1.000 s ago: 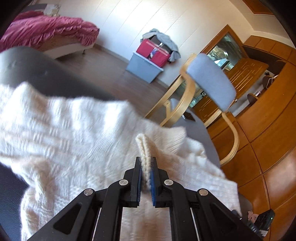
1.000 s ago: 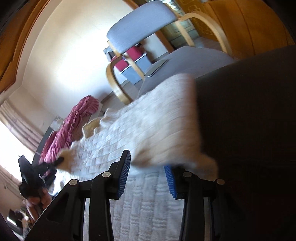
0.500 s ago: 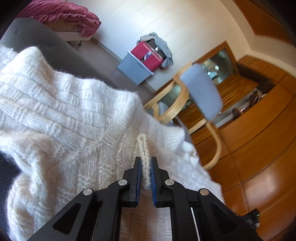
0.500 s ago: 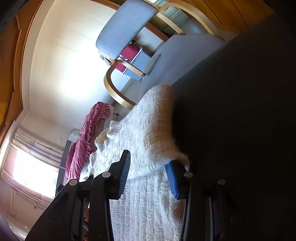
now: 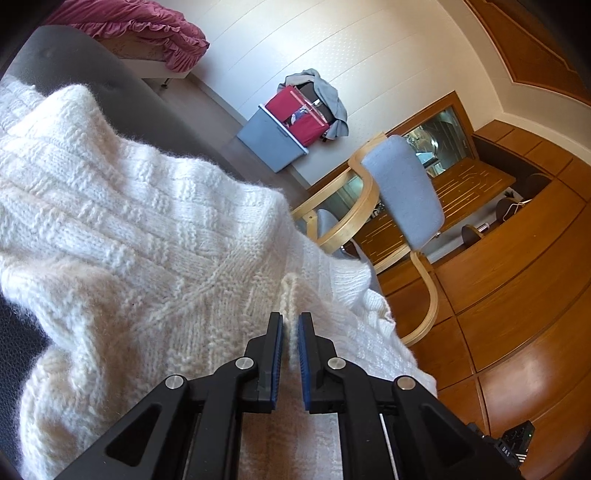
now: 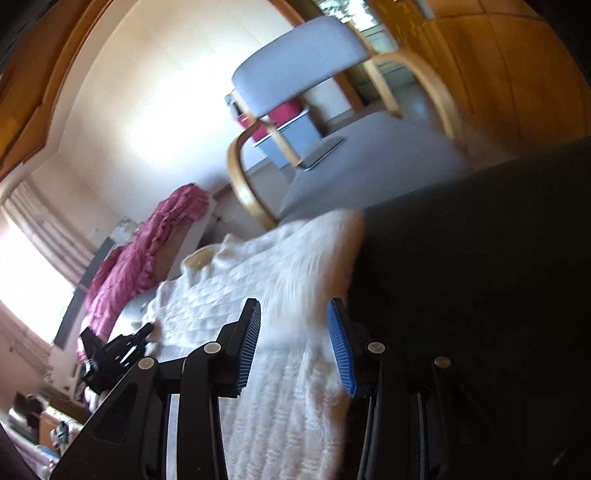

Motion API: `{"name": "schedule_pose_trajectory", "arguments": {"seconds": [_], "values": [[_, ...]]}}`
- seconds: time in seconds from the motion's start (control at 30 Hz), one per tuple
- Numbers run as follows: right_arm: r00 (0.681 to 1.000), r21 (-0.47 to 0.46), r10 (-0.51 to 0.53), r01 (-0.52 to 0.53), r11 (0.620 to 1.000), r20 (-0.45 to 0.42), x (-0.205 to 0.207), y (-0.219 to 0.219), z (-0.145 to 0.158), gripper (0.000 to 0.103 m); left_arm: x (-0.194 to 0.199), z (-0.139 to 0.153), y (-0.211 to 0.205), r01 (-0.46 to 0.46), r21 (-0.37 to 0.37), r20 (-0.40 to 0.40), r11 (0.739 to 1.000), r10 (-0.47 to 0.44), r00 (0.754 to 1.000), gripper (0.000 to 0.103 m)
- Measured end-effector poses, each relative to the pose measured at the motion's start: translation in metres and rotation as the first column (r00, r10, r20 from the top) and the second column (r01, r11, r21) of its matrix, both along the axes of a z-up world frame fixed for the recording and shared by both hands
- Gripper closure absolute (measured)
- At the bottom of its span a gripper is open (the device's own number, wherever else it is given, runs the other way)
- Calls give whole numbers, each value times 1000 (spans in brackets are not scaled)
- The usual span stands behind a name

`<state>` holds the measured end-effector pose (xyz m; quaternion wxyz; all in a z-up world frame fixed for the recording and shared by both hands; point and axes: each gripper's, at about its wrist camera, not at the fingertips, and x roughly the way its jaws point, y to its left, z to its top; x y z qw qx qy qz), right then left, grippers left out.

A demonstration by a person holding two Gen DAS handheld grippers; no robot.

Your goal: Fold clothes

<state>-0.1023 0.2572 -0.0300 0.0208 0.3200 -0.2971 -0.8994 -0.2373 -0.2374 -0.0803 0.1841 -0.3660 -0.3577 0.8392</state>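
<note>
A cream knitted sweater (image 5: 129, 221) lies spread over a dark padded surface (image 5: 74, 62). My left gripper (image 5: 290, 321) is shut on a ribbed edge of the sweater that stands up between its blue pads. In the right wrist view the sweater (image 6: 258, 273) runs away from the camera, its right edge blurred against the dark surface (image 6: 461, 258). My right gripper (image 6: 293, 310) hovers over that edge with its jaws apart; the knit shows in the gap and the pads do not press on it. The left gripper (image 6: 147, 328) shows at the sweater's far left corner.
A wooden chair with a grey seat (image 5: 402, 192) stands just beyond the dark surface, before wooden cabinets (image 5: 517, 277). A grey bin holding a red bag (image 5: 273, 136) sits by the white wall. A bed with a pink cover (image 5: 140, 18) is at the back left.
My left gripper has sunk and rolled a little, still pinching the ribbed edge. My right gripper has risen and drawn back; the sweater flap that draped over its tips now lies flat below it.
</note>
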Motion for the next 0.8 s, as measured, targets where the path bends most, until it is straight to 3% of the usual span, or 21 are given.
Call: {"name": "schedule_pose_trajectory", "arguments": {"seconds": [0.13, 0.17, 0.2, 0.23, 0.33, 0.4, 0.53, 0.57, 0.67, 0.8], "values": [[990, 105, -117, 125, 987, -77, 6, 1, 8, 62, -2, -1, 5, 4, -26, 9, 1000, -4, 1000, 96], [993, 140, -86, 97, 985, -82, 0, -9, 11, 69, -3, -1, 5, 5, -29, 11, 1000, -4, 1000, 96], [995, 176, -49, 63, 982, -83, -7, -20, 14, 86, -3, -1, 6, 6, -31, 13, 1000, -5, 1000, 95], [997, 212, -13, 30, 977, -82, -14, -31, 17, 91, -3, -2, 6, 6, -33, 15, 999, -6, 1000, 95], [995, 290, 98, -95, 952, 2, -45, -67, 11, 94, -3, -1, 7, 7, -35, 12, 999, -6, 1000, 95], [986, 266, 147, -163, 950, 81, -64, -78, -6, 94, -2, -1, 6, 8, -36, 11, 999, -8, 1000, 95], [984, 338, 51, -107, 935, 171, -54, -62, -31, 95, -2, -1, 8, 17, -45, 13, 999, -16, 1000, 95], [983, 353, 18, -82, 932, 182, -51, -54, -35, 100, -3, -1, 9, 21, -51, 14, 998, -21, 1000, 95], [984, 302, 4, -58, 952, 177, -47, -35, -40, 100, -1, 0, 9, 25, -60, 15, 998, -24, 1000, 95], [989, 306, 28, -71, 949, 142, -42, -42, -33, 96, 0, 1, 8, 28, -64, 17, 998, -27, 999, 95]]}}
